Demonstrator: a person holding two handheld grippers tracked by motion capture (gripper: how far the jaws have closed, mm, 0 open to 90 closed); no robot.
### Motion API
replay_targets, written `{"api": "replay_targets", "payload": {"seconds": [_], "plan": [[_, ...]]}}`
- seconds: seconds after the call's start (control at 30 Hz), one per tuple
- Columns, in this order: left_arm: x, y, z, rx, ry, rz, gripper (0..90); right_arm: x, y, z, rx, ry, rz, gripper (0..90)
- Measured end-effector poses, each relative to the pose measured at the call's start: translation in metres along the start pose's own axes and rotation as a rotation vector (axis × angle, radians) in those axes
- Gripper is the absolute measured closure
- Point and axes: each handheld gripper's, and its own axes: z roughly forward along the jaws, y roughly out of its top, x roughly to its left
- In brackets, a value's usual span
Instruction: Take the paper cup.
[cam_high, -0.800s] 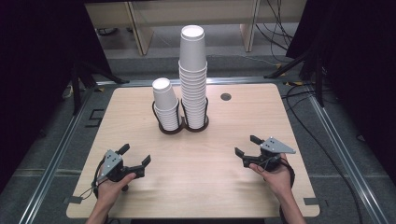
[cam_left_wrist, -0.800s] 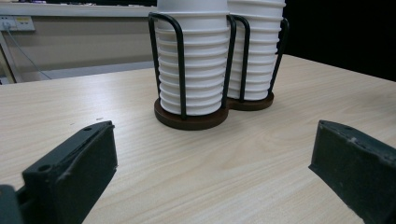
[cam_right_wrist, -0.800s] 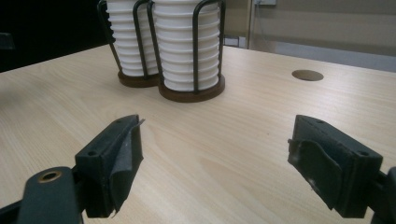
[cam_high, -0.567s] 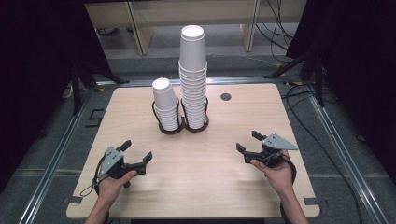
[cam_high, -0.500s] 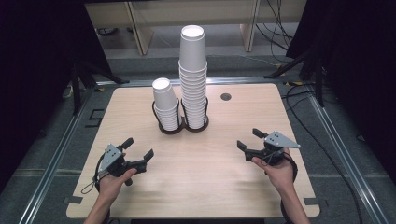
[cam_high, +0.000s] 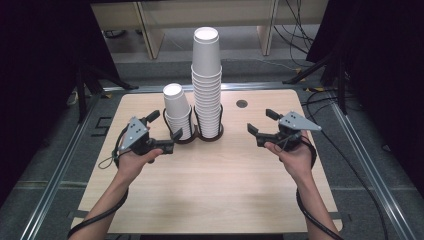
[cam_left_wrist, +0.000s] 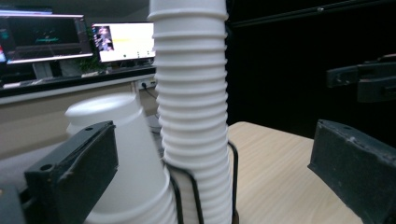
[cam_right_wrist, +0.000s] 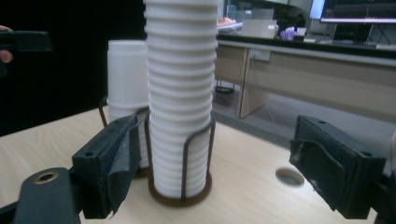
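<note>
**Both grippers closing on the cup stacks — the left one is nearer**

High view: two stacks of white paper cups stand upright in a dark wire holder near the table's (cam_high: 210, 200) far-middle. The short stack (cam_high: 176, 110) sits on the left, the tall stack (cam_high: 207, 85) touching it on the right. The left gripper (cam_high: 162, 126) is just beside the short stack, its jaws spread wide, one of them almost at the stack's lower edge. The right gripper (cam_high: 260, 121) is also spread wide but sits clear of the tall stack, with bare wood between them. So the cups lie ahead and inward of each tool, and the left hand has the shorter way to go.

Left gripper view: the short stack (cam_left_wrist: 126, 163) rises right behind the left-side jaw, partly hidden by it, while the tall stack (cam_left_wrist: 194, 116) stands upright in the gap between the jaws — its long axis is vertical, crosswise to the jaws' line. Nothing is held.

Right gripper view: the tall stack (cam_right_wrist: 180, 93) stands in its wire holder (cam_right_wrist: 184, 186) between the wide-apart jaws, toward the left-side one, with the short stack (cam_right_wrist: 126, 88) behind it. A round hole (cam_right_wrist: 289, 176) in the table shows nearer the right-side jaw. This gripper is empty too. I judge that a sideways grasp near a stack's top, then a straight lift along the vertical axis, is what the next move calls for.
</note>
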Motion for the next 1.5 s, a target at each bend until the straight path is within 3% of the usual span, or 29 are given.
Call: {"api": "replay_targets", "payload": {"seconds": [0.07, 0.1, 0.27, 0.3, 0.5, 0.57, 0.73, 1.0, 1.23, 1.5], "plan": [[-0.001, 0.008, 0.012, 0.01, -0.005, 0.029, 0.4, 0.001, 0.006, 0.004, -0.002, 0.005, 0.011, 16.6], [0.0, 0.011, 0.018, 0.016, -0.009, 0.036, 0.4, 0.001, 0.012, 0.008, -0.023, 0.005, -0.01, 16.5], [0.001, 0.024, 0.045, 0.021, -0.014, 0.046, 0.4, -0.001, 0.037, 0.025, -0.038, 0.023, -0.039, 16.4], [0.001, 0.026, 0.049, 0.025, -0.014, 0.056, 0.4, 0.0, 0.041, 0.029, -0.041, 0.038, -0.019, 16.2], [0.002, 0.037, 0.075, 0.03, -0.011, 0.063, 0.4, -0.001, 0.065, 0.048, -0.052, 0.054, -0.039, 15.7], [0.002, 0.04, 0.083, 0.037, -0.001, 0.081, 0.4, -0.001, 0.072, 0.055, -0.048, 0.073, -0.023, 15.7], [0.004, 0.045, 0.101, 0.053, 0.019, 0.08, 0.5, 0.002, 0.094, 0.072, -0.069, 0.094, -0.013, 15.6], [0.007, 0.049, 0.122, 0.069, 0.036, 0.078, 0.7, 0.004, 0.125, 0.102, -0.083, 0.121, -0.01, 15.2], [0.01, 0.049, 0.137, 0.081, 0.049, 0.069, 0.7, 0.004, 0.134, 0.117, -0.071, 0.126, 0.0, 15.2], [0.015, 0.051, 0.145, 0.075, 0.046, 0.026, 1.3, 0.007, 0.147, 0.134, -0.072, 0.138, 0.013, 15.1]]}}
